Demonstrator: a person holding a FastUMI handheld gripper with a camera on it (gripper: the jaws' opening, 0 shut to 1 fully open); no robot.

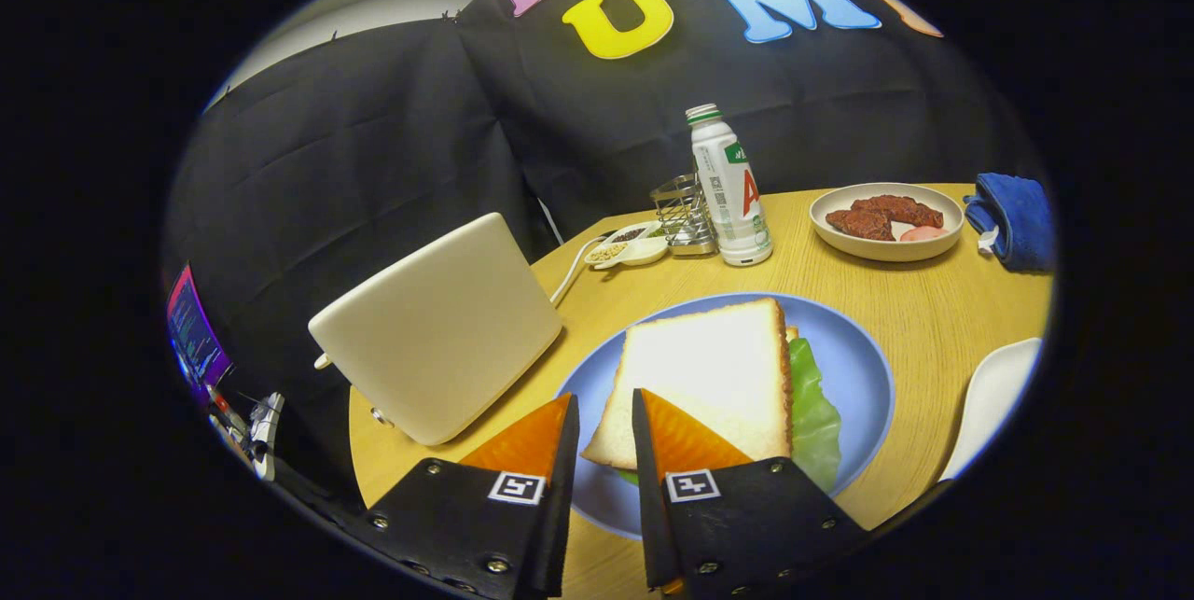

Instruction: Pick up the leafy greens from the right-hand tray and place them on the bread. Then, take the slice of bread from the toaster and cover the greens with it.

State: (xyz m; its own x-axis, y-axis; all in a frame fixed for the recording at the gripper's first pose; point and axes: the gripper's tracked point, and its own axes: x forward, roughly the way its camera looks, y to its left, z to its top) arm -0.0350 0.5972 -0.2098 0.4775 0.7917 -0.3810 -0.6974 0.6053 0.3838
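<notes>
Two fingers of my gripper (604, 418) stand parted with nothing between them, hovering over the near rim of the blue plate (863, 367). Just ahead I see the bread slice (700, 376) lying on top of the leafy greens (813, 413), which poke out along its right side. Left of the plate sits the toaster (438, 325); beyond, a bottle (729, 189) and a bowl (886, 222) rest on the surface (933, 311).

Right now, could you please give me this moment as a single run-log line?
gripper: open, holding nothing, just above plate | bread slice: covers greens | plate: blue, beside toaster | stage: covering done
</notes>
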